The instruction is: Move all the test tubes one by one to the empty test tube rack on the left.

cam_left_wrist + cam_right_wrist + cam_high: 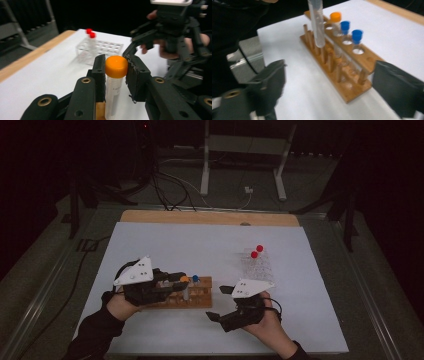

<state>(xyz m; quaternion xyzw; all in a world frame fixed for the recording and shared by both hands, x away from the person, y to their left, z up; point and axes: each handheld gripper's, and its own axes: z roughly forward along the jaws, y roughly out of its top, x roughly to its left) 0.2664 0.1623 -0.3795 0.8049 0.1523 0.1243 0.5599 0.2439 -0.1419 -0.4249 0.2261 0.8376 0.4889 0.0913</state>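
High view: clear rack [257, 265] with red-capped tubes [257, 251] beyond wooden rack [198, 296].

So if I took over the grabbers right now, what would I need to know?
Left gripper: jaws shut on the orange-capped tube, lifted above the wooden rack.
Right gripper: jaws open, holding nothing, beside the wooden rack.
Things: one orange-capped and two blue-capped tubes stand in the wooden rack; two red-capped tubes stand in the clear rack.
Done: tube out of its hole.
Left, probably: carry it to the clear rack.
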